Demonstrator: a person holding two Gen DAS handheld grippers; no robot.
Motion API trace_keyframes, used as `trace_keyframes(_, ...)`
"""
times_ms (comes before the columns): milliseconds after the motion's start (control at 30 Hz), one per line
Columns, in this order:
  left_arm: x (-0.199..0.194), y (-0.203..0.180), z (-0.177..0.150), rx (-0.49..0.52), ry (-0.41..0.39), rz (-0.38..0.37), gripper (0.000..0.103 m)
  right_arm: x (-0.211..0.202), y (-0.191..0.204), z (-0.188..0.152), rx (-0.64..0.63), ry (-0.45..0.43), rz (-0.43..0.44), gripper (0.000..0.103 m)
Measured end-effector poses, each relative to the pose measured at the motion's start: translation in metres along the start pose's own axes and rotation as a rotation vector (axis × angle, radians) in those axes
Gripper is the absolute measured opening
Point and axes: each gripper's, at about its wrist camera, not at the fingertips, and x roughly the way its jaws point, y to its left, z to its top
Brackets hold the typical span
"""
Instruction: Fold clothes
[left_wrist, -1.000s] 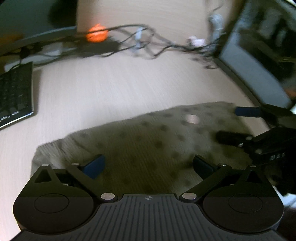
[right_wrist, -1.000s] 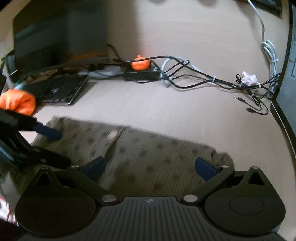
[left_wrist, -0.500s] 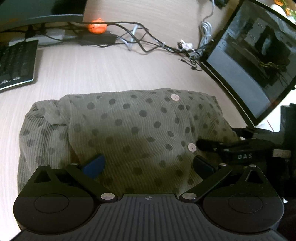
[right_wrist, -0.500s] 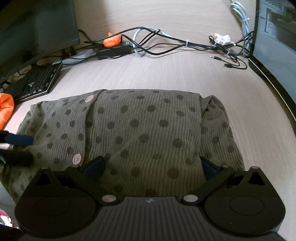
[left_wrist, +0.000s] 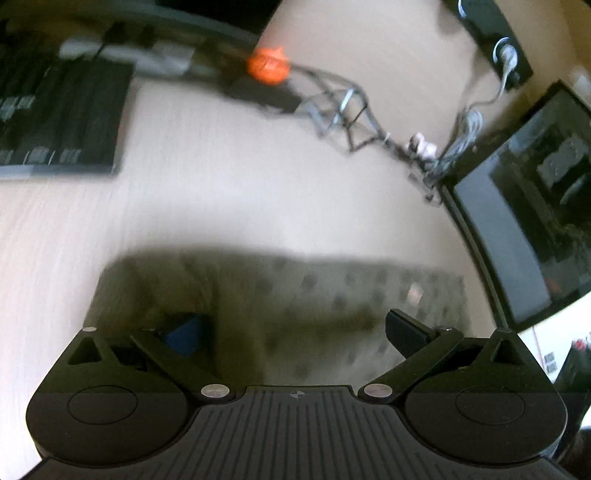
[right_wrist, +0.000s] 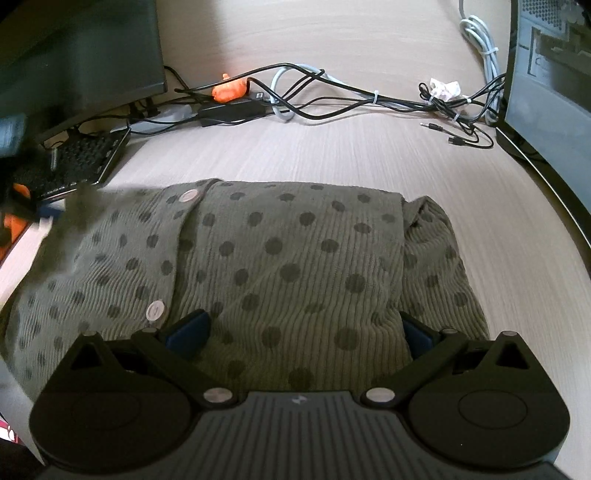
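The polka-dot garment (right_wrist: 288, 266) is spanned by the right gripper (right_wrist: 299, 332) and left gripper (left_wrist: 291, 328) — fingers apart; cables (right_wrist: 332, 96) and a keyboard (right_wrist: 74, 162) are seen beyond on the table (right_wrist: 369, 155).

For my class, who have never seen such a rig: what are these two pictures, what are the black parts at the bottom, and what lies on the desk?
No robot: a person holds a two-finger claw in each hand, each with a camera looking along its fingers. The blurred picture is from the left claw, the sharp one from the right claw. Both claws are open and hold nothing. On the desk lies a folded green dotted garment with buttons. Behind it are cables, a keyboard and a small orange thing.
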Motion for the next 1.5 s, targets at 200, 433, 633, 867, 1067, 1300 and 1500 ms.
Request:
trace_keyframes(200,-0.045,-0.001,0.033,0.092,-0.14,0.068,0.103,-0.006,-0.01,0.008,0.02,0.028,0.048,0.103)
trace_keyframes(433,-0.053,-0.026,0.001,0.28,-0.031,-0.025,0.103,-0.035,-0.008,0.049,-0.008,-0.161,0.063,0.103)
trace_keyframes(633,0.009,-0.038,-0.045,0.341,0.162,-0.011,0.103,0.024,0.023,0.034,-0.168,0.01,0.06,0.103)
trace_keyframes(867,-0.004,-0.035,-0.059,0.338,0.183,-0.005,0.103,-0.019,0.015,0.033,-0.14,0.019,0.072,0.103)
trace_keyframes(1067,-0.011,-0.041,-0.075,0.293,0.175,-0.018,0.103,-0.01,0.01,0.012,-0.28,0.083,-0.09,0.103)
trace_keyframes(1300,0.011,-0.069,-0.078,0.239,0.212,-0.048,0.103,0.01,0.009,0.042,-0.293,-0.033,-0.136,0.103)
trace_keyframes(1500,0.004,-0.114,-0.086,0.371,0.251,-0.199,0.103,-0.005,-0.006,0.057,-0.13,-0.083,0.031,0.103)
